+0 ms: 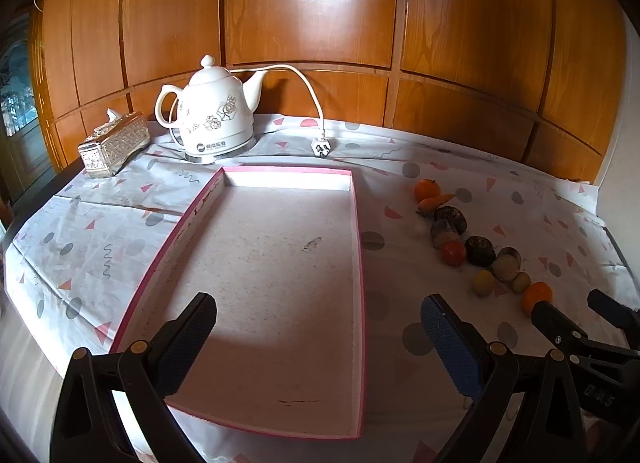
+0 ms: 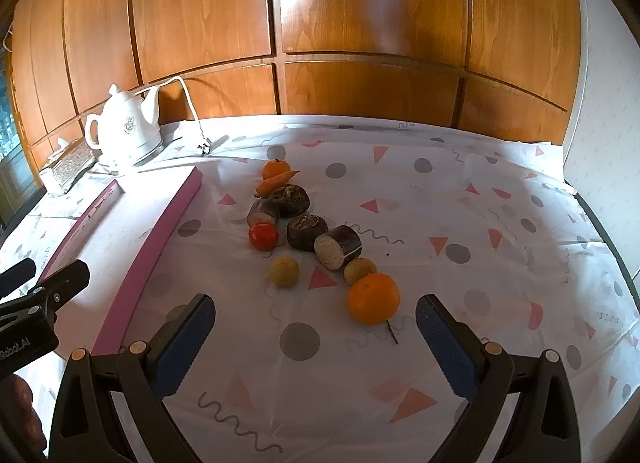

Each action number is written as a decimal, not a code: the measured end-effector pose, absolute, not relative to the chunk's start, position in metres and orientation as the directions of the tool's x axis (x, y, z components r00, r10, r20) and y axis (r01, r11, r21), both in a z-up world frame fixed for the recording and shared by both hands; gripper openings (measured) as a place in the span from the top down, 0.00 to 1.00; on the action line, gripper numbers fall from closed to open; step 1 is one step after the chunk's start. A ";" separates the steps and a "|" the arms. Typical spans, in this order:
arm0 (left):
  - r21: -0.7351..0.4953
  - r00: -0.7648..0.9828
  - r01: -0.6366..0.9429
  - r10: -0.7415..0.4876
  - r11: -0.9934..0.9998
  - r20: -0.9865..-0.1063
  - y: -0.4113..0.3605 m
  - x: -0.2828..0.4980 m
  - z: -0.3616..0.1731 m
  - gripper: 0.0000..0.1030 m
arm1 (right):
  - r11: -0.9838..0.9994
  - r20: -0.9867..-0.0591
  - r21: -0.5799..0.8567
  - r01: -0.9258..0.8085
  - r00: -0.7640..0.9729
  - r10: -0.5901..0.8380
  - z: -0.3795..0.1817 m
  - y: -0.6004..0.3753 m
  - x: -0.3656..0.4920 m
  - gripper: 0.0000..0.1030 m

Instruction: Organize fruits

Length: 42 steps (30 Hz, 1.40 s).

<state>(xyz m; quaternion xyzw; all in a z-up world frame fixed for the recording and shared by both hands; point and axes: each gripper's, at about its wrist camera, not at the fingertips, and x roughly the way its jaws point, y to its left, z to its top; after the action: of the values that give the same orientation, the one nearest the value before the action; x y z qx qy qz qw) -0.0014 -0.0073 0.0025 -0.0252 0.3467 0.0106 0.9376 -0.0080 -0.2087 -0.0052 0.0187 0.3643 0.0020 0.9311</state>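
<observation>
A shallow pink-rimmed tray (image 1: 362, 263) lies empty on the table; its pink wall also shows in the right wrist view (image 2: 160, 239). A row of fruits lies to its right: a near orange (image 2: 373, 298) (image 1: 536, 295), two small yellow-green fruits (image 2: 284, 271), a red tomato (image 2: 263, 236) (image 1: 453, 253), several dark brown pieces (image 2: 306, 232), a carrot (image 2: 276, 182) and a far orange (image 2: 275, 168). My left gripper (image 1: 320, 343) is open and empty over the tray's near end. My right gripper (image 2: 316, 337) is open and empty just short of the near orange.
A white kettle (image 1: 216, 115) with its cord and plug (image 1: 321, 148) stands at the back left beside a silver tissue box (image 1: 114, 143). A wooden panelled wall (image 2: 360, 23) rises behind the table. The table's edge runs along the right (image 2: 612, 247).
</observation>
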 end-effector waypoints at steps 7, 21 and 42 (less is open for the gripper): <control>-0.035 0.755 -0.025 -0.004 0.999 -0.656 -0.011 0.000 0.001 0.00 | 0.999 -0.680 0.043 0.023 0.733 0.012 -0.007 -0.214 -0.007 0.06; -0.128 0.687 0.169 -0.210 0.977 -0.696 -0.040 0.014 -0.004 0.00 | 0.987 -0.727 0.147 0.065 0.684 0.063 -0.021 -0.267 0.004 0.34; -0.125 0.581 0.330 -0.305 0.936 -0.754 -0.096 0.039 -0.028 0.26 | 0.988 -0.749 0.152 -0.036 0.648 0.139 -0.051 -0.277 0.033 0.63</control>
<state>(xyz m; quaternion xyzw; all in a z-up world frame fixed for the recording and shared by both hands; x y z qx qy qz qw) 0.0385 -0.0963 -0.0284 0.0144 0.4212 -0.1785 0.8891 0.0332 -0.2768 -0.0515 0.0615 0.4170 0.0484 0.9055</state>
